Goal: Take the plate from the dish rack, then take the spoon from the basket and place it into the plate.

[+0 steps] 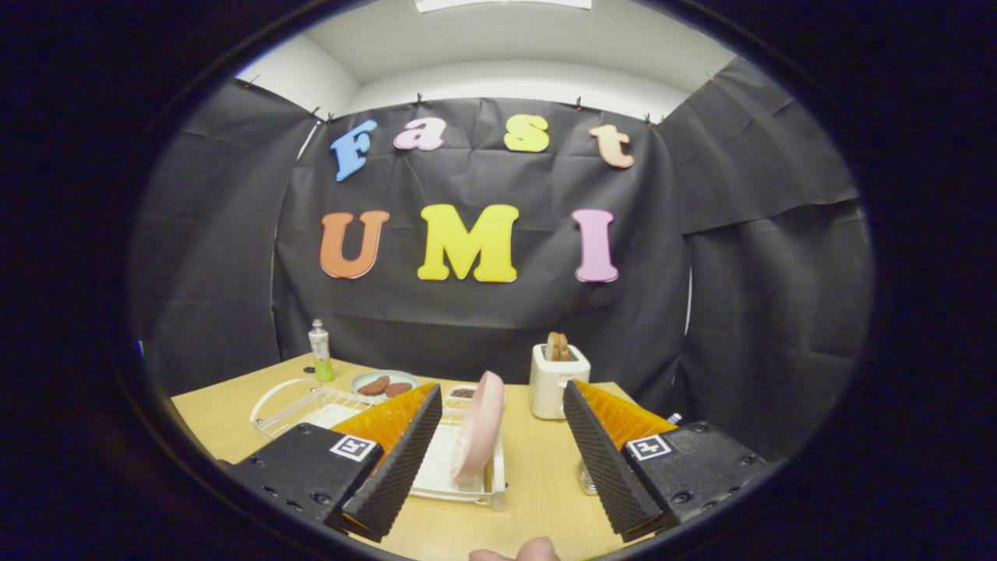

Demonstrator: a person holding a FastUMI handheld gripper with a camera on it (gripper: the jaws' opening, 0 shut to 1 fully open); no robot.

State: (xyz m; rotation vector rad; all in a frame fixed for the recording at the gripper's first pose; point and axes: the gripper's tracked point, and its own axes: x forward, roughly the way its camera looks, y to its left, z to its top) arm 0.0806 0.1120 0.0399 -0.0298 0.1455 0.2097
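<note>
A: Where's the plate point(479, 425)?

B: Pink, standing on edge in the white rack point(459, 475), between the fingers of the hand-held gripper point(502, 456) and a bit ahead of them. Slightly tilted. The rack sits on the wood surface point(537, 483).

A: Gripper state?

B: Spread wide, nothing held. Neither finger touches the plate; the left finger is nearer it, the right well apart.

A: How will the plate handle?

B: Prob. stiff, smooth, fairly light; can't tell if ceramic or plastic. A glossy rim may slip, and it could chip if knocked vs. the rack. Best hold, I'd judge: pinch the upper rim, one finger per face, then lift straight up out of the slots.

A: Pose?

B: Gripper low, near level, pointing along the surface at the rack. A fingertip of the person point(537, 550) shows just below the fingers. The plate sits left of centre in the gap, so a small shift left seems needed.

A: Spoon?

B: Can't pick it out. A wire basket point(300, 409) lies beyond the left finger; a toaster point(557, 378), a dish w/ food point(383, 383) and a bottle point(320, 352) stand farther back.
</note>
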